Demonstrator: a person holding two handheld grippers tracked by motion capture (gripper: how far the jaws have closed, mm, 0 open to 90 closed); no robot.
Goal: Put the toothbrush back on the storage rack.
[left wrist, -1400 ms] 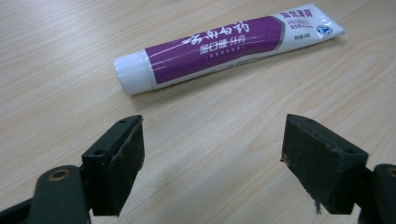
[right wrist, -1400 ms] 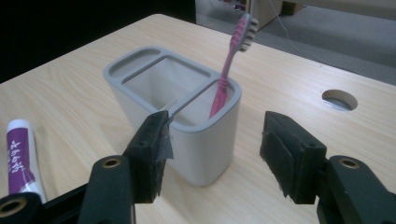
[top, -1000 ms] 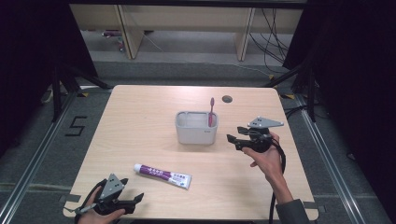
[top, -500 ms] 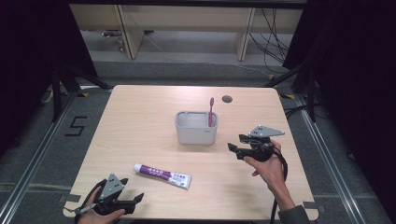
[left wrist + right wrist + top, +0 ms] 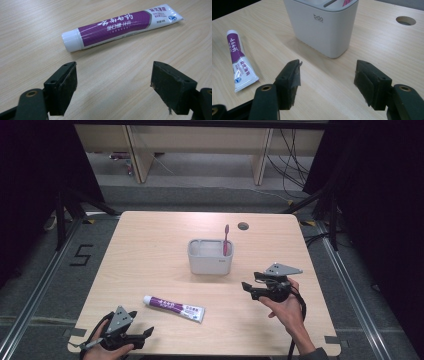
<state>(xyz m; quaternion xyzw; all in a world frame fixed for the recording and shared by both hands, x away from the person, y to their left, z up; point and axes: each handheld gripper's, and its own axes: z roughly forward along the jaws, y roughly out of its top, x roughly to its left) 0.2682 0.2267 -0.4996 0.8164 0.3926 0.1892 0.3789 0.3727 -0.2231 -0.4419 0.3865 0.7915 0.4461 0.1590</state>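
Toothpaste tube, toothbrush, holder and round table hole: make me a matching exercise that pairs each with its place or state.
Things:
1. toothpaste tube
2. toothbrush
3. holder
4. round hole

Places or states:
A. standing upright, pink, inside the white container
B. cut into the table top, beyond the container
C. lying flat on the wood, white cap toward the table's left edge
D. white box standing near the table's middle

Pairs: 1-C, 2-A, 3-D, 4-B
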